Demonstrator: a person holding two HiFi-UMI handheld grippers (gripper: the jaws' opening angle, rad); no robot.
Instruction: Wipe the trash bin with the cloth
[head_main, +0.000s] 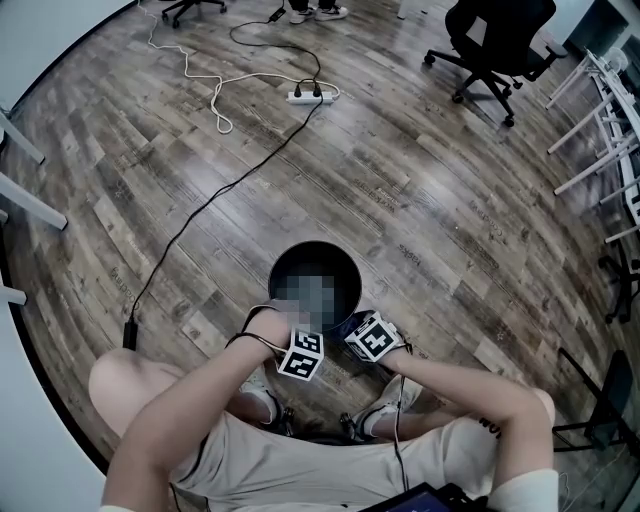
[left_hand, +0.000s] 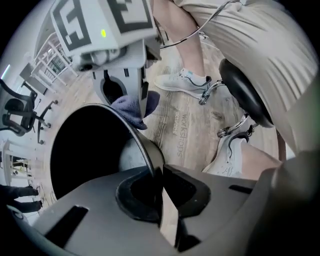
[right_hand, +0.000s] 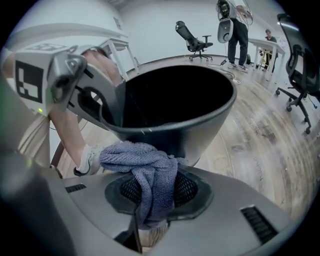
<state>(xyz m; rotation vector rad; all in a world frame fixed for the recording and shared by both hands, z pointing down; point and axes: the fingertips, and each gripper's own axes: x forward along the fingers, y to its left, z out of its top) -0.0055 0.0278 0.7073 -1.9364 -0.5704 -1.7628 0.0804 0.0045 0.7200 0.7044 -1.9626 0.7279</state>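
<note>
Currently left gripper (left_hand: 161, 196) pinches the black trash bin (left_hand: 126, 126) by its rim while right gripper (right_hand: 150, 202) clamps the cloth (right_hand: 150, 172).

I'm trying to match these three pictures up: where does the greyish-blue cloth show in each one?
Head view: only a small dark-blue bit of the cloth shows, at the lower right of the bin's rim.
Left gripper view: upper centre-left, bunched by the bin's rim.
Right gripper view: lower centre, pinched between the fingers.
Shared landmark: the black trash bin.
</note>
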